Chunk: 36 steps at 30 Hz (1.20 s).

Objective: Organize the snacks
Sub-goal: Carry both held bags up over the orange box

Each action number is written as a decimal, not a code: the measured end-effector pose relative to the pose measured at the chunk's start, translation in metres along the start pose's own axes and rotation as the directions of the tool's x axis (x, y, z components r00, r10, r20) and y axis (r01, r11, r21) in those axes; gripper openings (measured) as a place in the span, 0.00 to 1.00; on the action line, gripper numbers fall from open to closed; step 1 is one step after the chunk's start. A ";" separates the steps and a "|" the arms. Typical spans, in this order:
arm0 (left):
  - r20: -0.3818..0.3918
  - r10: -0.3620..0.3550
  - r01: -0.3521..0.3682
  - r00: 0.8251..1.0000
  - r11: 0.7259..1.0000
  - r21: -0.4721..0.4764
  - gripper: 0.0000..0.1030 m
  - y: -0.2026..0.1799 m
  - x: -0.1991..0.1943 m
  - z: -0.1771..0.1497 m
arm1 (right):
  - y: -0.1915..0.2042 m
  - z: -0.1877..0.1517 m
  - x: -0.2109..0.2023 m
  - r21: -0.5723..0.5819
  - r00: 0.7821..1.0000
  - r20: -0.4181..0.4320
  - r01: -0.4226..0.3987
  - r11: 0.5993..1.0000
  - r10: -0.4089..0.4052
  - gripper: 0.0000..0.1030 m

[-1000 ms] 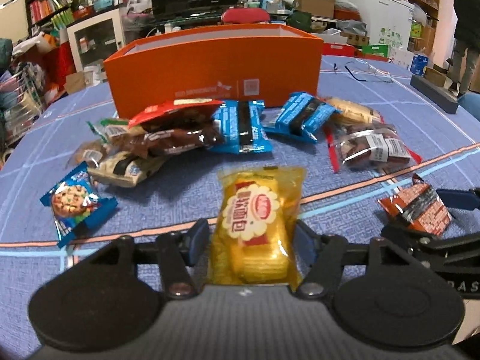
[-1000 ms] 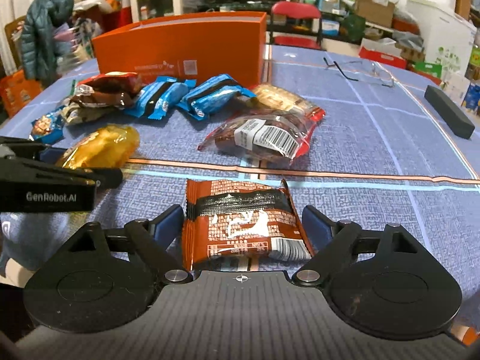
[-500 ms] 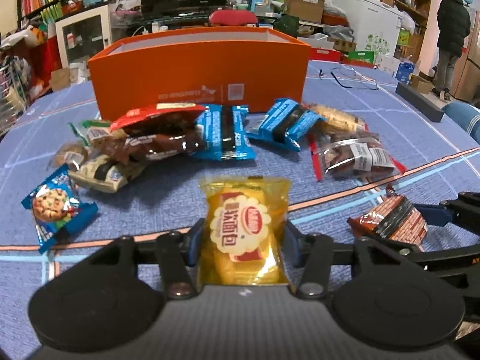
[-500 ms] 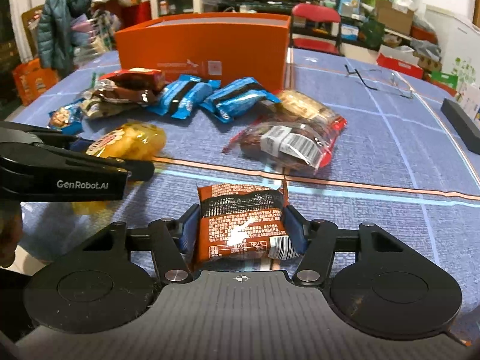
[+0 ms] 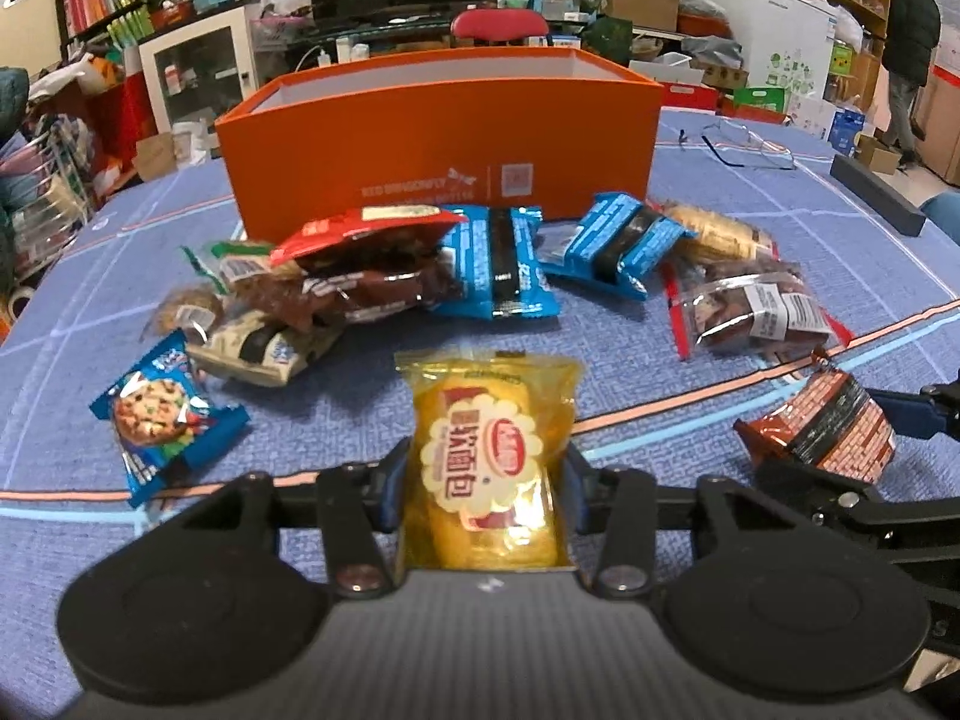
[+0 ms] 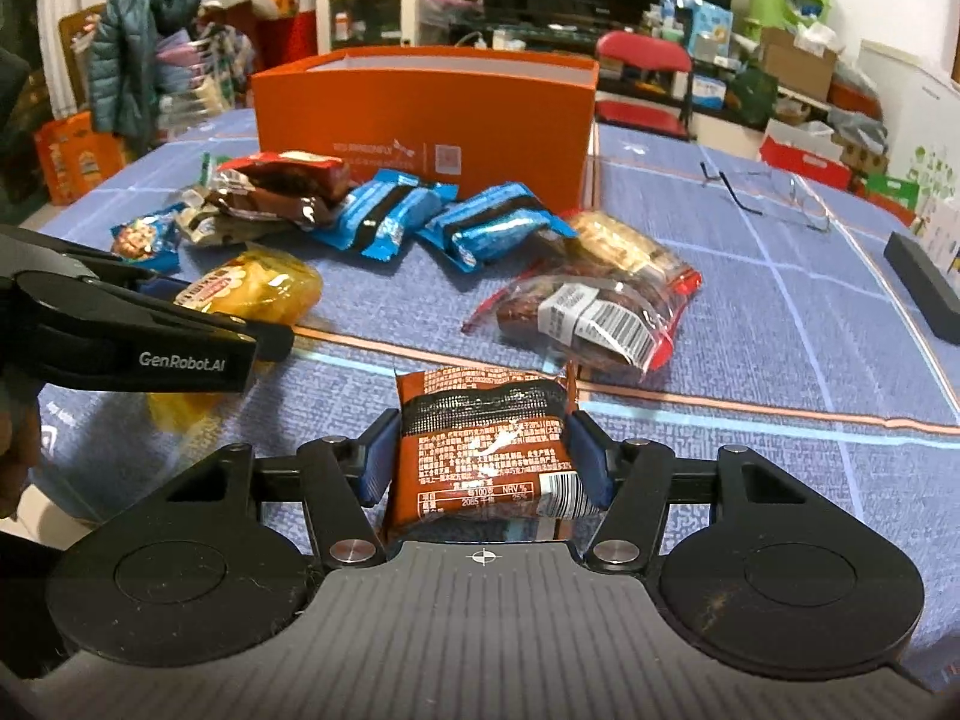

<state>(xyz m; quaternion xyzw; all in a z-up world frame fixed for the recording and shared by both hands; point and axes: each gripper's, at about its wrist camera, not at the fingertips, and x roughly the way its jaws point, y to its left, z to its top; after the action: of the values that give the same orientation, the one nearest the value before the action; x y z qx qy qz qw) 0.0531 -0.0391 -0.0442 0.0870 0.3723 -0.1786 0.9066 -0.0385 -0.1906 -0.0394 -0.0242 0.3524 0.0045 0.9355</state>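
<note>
The left tongs (image 5: 483, 483) are clenched on a yellow bread packet (image 5: 489, 468), their jaws having just been closing onto it; its flower-shaped label carries red Chinese characters. It sits low on the blue tabletop (image 5: 750, 192), at 6 o'clock from the orange box (image 5: 441, 138), whose front shows pale lettering and a QR code. The right tongs (image 6: 483, 459) grip a brown brick-patterned packet (image 6: 480, 456), nutrition table facing up with "NRV %" legible. "GenRobot.AI" is printed on the left tool's arm in the right wrist view. At 9 o'clock from the bread lies a blue cookie packet (image 5: 159, 414); a barcoded clear bag (image 6: 591, 312) lies at 1 o'clock from the brown packet.
</note>
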 end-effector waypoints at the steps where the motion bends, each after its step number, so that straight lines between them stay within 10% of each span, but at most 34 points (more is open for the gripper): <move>1: 0.001 0.005 -0.005 1.000 1.000 -0.001 0.45 0.001 -0.001 0.000 | 0.001 0.001 -0.001 -0.005 1.000 0.005 0.001 1.000 -0.001 0.45; 19: 0.077 -0.058 0.062 0.995 0.996 -0.061 0.45 0.032 -0.059 0.033 | -0.006 0.057 -0.029 0.046 0.990 0.129 -0.057 0.997 0.051 0.45; 33: 0.163 0.056 -0.044 0.985 0.996 -0.075 0.45 0.069 0.016 0.213 | -0.033 0.250 0.091 0.093 0.983 0.174 -0.078 0.993 0.061 0.46; 36: 0.139 0.067 -0.058 0.988 0.996 -0.069 0.72 0.077 0.051 0.233 | -0.037 0.274 0.126 0.111 0.994 0.077 -0.085 0.990 0.077 0.49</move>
<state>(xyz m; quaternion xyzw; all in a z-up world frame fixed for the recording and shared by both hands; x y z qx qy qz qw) 0.2661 -0.0493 0.0864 0.0565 0.3099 -0.1436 0.9382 0.2379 -0.2154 0.0841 0.0438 0.3188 0.0234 0.9465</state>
